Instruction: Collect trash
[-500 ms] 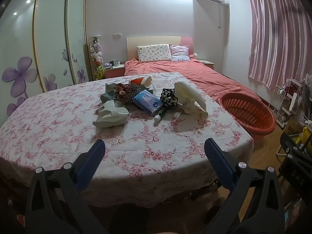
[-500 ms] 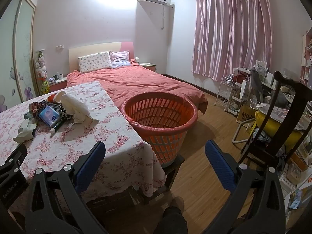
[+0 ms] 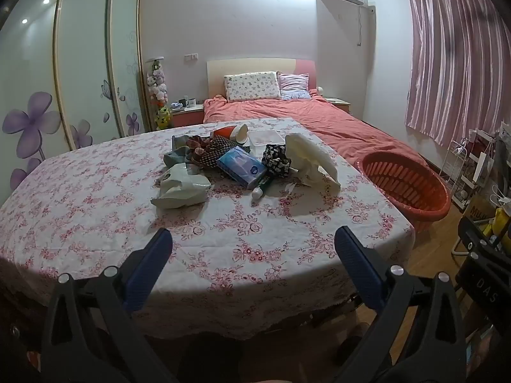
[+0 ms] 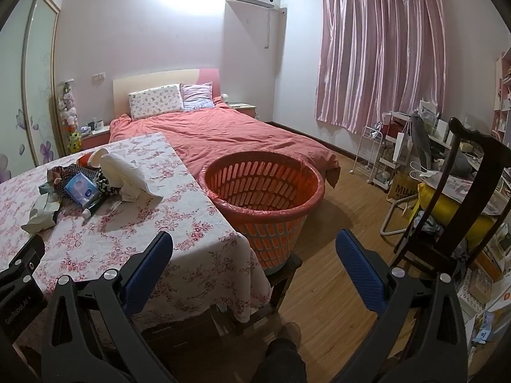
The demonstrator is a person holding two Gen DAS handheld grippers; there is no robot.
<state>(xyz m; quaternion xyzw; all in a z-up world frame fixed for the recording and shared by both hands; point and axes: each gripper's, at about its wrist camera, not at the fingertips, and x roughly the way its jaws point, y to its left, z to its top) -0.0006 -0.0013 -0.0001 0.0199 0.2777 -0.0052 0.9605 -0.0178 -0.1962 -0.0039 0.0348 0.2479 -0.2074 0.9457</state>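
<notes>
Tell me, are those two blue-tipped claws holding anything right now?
Nothing. The left gripper and right gripper are both open and empty; the trash pile lies untouched on the table.

My left gripper (image 3: 254,242): both fingers spread wide, holding nothing. My right gripper (image 4: 254,245): same, 2 fingers apart, nothing held.

Not much to read here tbh. In the right wrist view there's a black gripper body (image 4: 19,290) at the bottom left with "GenRoboLAI" or something close printed on it, last letters are hard to make out. A brown paper bag (image 4: 403,188) on the floor over by the chair says "MUJI". In the left wrist view the black gripper body (image 3: 485,287) at the right edge shows "DAS". The blue pack (image 3: 241,166) on the desk has a logo but it's too small to read.
</notes>
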